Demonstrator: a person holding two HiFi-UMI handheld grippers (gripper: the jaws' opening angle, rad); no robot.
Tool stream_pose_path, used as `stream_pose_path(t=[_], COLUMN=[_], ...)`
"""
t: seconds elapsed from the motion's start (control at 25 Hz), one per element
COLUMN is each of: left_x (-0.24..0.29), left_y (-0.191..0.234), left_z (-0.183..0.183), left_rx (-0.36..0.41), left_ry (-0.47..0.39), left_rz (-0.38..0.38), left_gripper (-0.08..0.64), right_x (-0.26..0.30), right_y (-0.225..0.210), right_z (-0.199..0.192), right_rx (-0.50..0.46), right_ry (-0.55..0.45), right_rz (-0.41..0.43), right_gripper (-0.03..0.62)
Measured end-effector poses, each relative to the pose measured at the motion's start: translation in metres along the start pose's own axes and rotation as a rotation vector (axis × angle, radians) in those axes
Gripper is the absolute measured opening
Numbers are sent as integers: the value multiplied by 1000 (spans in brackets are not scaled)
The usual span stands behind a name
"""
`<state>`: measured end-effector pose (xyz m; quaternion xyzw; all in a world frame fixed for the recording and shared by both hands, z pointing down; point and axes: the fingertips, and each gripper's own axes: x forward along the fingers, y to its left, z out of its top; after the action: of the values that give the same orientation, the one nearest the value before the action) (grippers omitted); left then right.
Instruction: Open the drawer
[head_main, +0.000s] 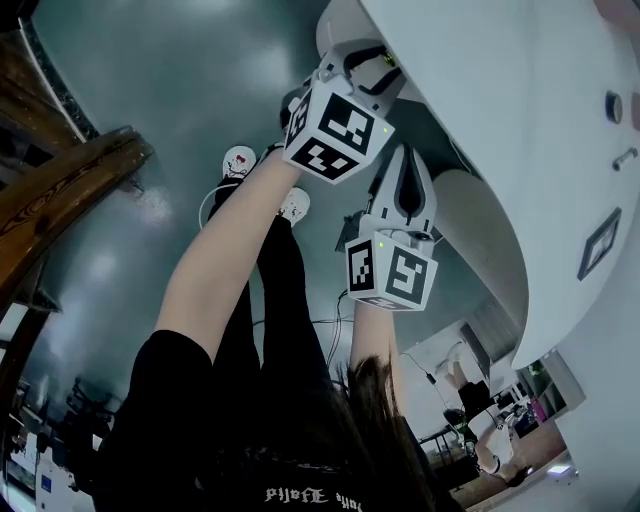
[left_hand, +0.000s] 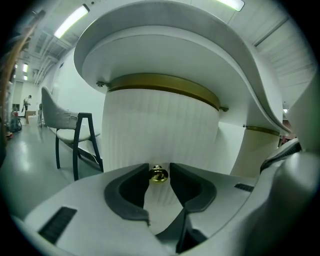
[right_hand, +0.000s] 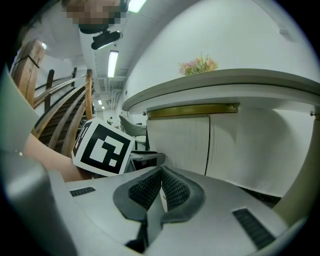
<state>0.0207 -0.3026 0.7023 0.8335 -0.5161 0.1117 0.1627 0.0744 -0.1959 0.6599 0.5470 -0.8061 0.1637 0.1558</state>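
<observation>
- We count two grippers, one drawer, one knob, one chair and one bunch of flowers.
- The drawer (left_hand: 160, 130) is the white, ribbed, curved front directly under the rounded edge of the table (left_hand: 165, 52). One gold band (left_hand: 165, 85) runs along its top.
- The drawer looks shut, so we see nothing of its inside.
- Its ribs run upright, and the front bulges out toward the left gripper.
- The single brass knob (left_hand: 159, 175) sits on the middle line of that front. It sticks straight out along the line of the left gripper's jaws.
- The left gripper (left_hand: 159, 169) has its jaws partway apart, with the knob in the gap at their tips. The pads lie just beside the knob on both sides and do not visibly squeeze it.
- The right gripper (right_hand: 161, 170) has its jaws closed tip to tip, with nothing in them. It is held near the left gripper, facing the table's side.
- The flowers (right_hand: 198, 65) stand on top of the table, back from its edge.
- The chair (left_hand: 62, 119), with a pale seat and dark legs, stands on the floor apart from the table, at the left of the left gripper view.
</observation>
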Motion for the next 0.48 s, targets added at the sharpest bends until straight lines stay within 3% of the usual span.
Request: stream_pose_path(t=[0.16, 0.48], left_x=[0, -2], left_y=[2, 4], left_z=[1, 1], left_rx=[27, 13], left_ry=[-3, -13], left_rz=[-3, -12], left_gripper=[133, 114], right_x=[2, 1], right_y=[-2, -2], right_z=[1, -6], right_rx=[-4, -16], right_ry=[4, 23], right_rz=[1, -7], right_gripper=[25, 25])
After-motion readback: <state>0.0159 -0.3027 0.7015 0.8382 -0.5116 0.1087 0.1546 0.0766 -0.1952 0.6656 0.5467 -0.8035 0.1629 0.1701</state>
